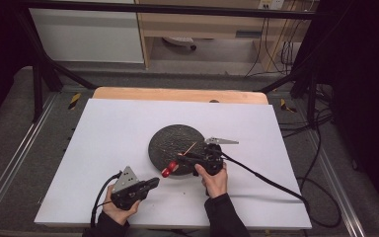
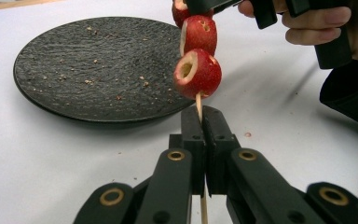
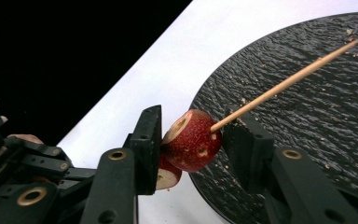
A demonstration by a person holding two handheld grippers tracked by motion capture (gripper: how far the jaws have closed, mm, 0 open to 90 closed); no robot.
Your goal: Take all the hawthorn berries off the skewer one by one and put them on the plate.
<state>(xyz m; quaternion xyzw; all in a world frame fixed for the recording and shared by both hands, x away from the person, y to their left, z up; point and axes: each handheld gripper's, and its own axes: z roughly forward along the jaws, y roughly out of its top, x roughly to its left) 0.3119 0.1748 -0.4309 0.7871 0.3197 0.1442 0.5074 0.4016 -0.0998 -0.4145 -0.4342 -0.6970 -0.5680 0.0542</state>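
Left tongs (image 2: 201, 122) pinch skewer (image 2: 198, 103) beside plate (image 2: 70, 110) rim.

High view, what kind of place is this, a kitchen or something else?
Probably a lab recording rig, not a kitchen: a black frame surrounds the white table, loose cables run across the carpeted floor, and a person's hands work a handheld tool each over a dark plate.
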